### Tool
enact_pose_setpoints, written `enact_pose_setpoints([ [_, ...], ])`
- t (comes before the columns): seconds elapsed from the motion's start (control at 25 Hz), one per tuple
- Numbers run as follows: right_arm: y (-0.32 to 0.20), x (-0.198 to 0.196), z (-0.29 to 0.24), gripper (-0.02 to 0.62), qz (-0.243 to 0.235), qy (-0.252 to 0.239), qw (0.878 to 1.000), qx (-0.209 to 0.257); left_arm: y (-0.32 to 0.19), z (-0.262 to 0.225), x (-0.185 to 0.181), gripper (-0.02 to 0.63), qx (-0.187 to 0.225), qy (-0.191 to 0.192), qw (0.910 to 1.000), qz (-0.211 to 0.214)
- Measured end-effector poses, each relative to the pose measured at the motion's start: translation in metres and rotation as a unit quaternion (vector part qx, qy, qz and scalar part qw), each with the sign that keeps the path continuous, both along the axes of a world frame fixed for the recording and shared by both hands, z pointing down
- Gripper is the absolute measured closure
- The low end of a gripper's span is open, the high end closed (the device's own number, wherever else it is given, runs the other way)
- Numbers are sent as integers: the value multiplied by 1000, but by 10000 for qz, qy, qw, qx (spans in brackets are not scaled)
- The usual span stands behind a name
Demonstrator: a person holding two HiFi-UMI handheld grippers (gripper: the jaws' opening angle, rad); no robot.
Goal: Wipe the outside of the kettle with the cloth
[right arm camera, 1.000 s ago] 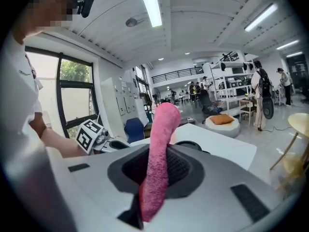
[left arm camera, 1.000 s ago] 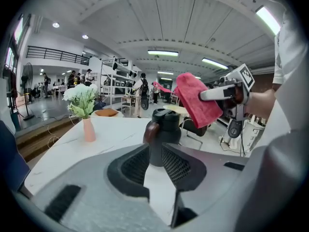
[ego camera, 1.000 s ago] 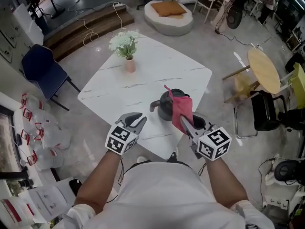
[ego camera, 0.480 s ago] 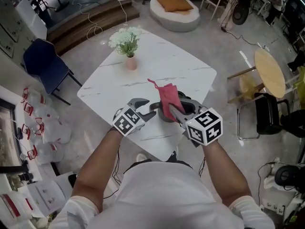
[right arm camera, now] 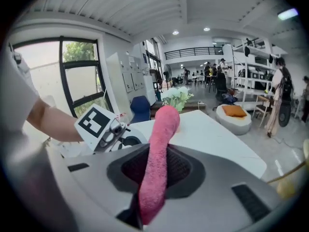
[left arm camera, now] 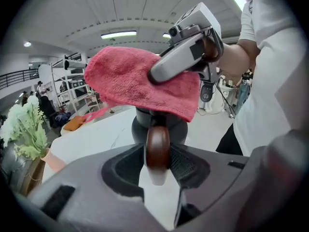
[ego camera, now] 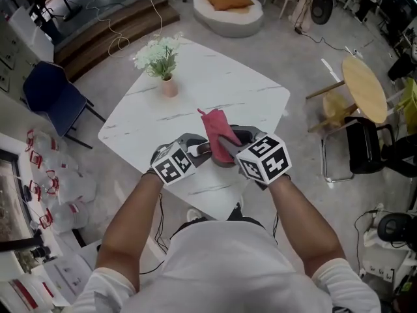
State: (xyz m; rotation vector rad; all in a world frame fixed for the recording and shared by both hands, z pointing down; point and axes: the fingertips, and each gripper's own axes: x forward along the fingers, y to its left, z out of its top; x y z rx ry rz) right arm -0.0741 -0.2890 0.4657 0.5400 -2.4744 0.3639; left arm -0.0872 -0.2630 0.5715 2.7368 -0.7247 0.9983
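a person stands at the near edge of a white marble table (ego camera: 228, 90) with a gripper in each hand. the left gripper (ego camera: 199, 150) reaches in from the left, and its jaws have just been closing around the brown wooden handle (left arm camera: 158, 146) of the dark grey kettle (left arm camera: 177, 128); in the left gripper view the handle stands upright between the jaws, with the pads sitting against both of its sides. the kettle stands on the table near the near edge, between the two grippers and mostly covered by them in the head view. the right gripper (ego camera: 225, 142) comes in from the right with its jaws clamped on the pink cloth (left arm camera: 135, 83); the right gripper view shows a fold of the cloth pinched tight between the pads and sticking up past the tips. the cloth hangs over the top of the kettle, draped just above the lid; whether it touches there cannot be told. towards the far left of the table a small pink vase (ego camera: 169, 87) holds white flowers (ego camera: 158, 56), well apart from the kettle. on the floor left of the table is a blue chair (ego camera: 49, 96), and to the right a round wooden table (ego camera: 363, 96).
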Motion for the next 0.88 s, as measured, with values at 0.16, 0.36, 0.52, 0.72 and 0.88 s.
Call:
enact_pose_setpoints([
  [0.16,-7,-1,7,512,-210,683,9948,722,3,0,8,491,4,-90,9994,334],
  [0.36,-10,-1,2,512,-446,1091,9818,1490,3,1,12,500,12,12,9992,390],
  [0.52,-11,7,0,517,-415,1140,9752,1849,5,0,14,503,-5,18,9991,419],
  [0.72,-15,15,2,523,-342,1118,9725,2014,4,2,16,509,-58,114,9989,441],
  [0.88,-22,25,2,525,-173,1155,9721,2032,3,-1,14,511,-11,191,9989,428],
])
